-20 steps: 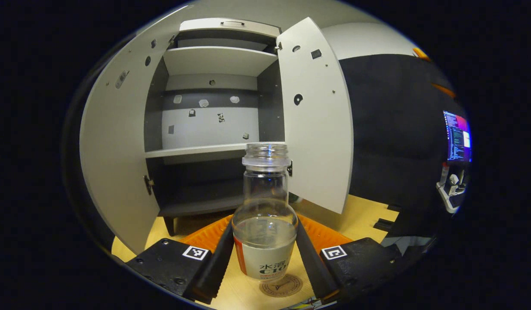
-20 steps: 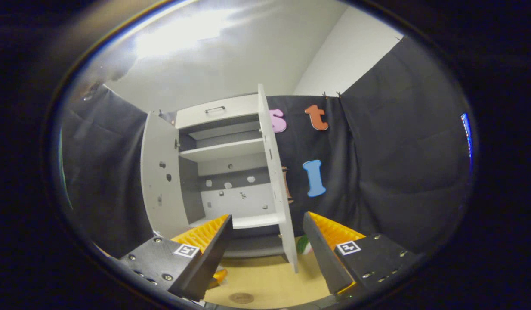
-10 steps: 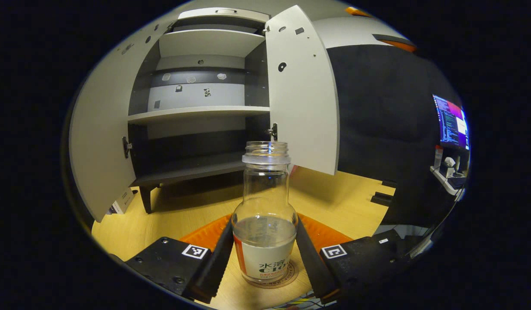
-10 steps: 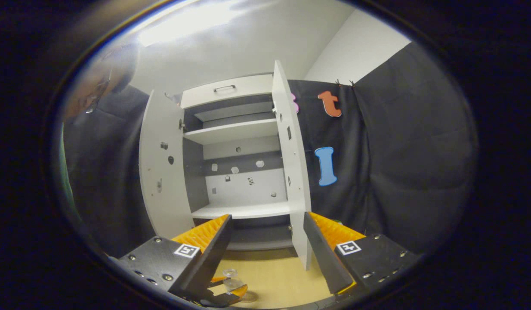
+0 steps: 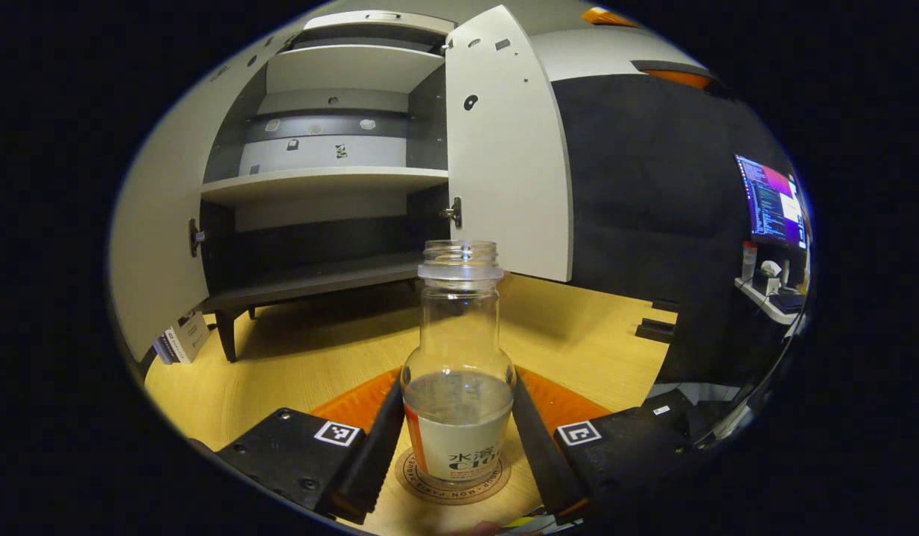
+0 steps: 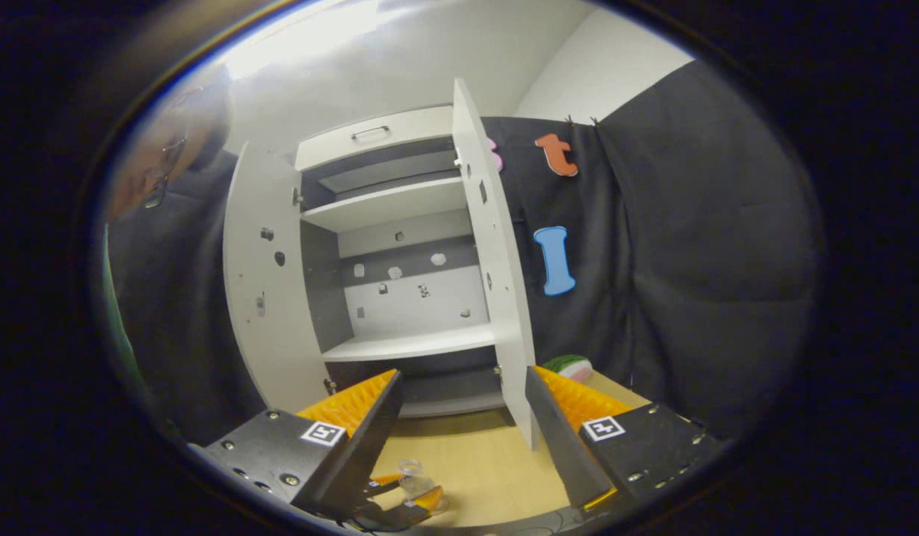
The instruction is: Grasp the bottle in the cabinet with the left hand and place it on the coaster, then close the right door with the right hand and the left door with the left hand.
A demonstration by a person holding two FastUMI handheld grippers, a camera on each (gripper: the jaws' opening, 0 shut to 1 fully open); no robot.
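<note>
Clear bottle (image 5: 459,372) with no cap, white label, standing on round coaster (image 5: 453,476), left gripper (image 5: 456,439) squeezing it, right gripper (image 6: 463,417) wide apart

Strong fisheye bending at edges; overhead glare above the cabinet (image 6: 400,253); dim interior, soft shadow beneath it; focus sharp.

In your left gripper view, the bottle (image 5: 459,372) is standing on the coaster (image 5: 453,478) at bottom centre, between your left gripper's (image 5: 453,447) fingers. The cabinet (image 5: 318,171) is sitting behind it, upper left, its right door (image 5: 508,141) hanging beside the bottle's top.
</note>
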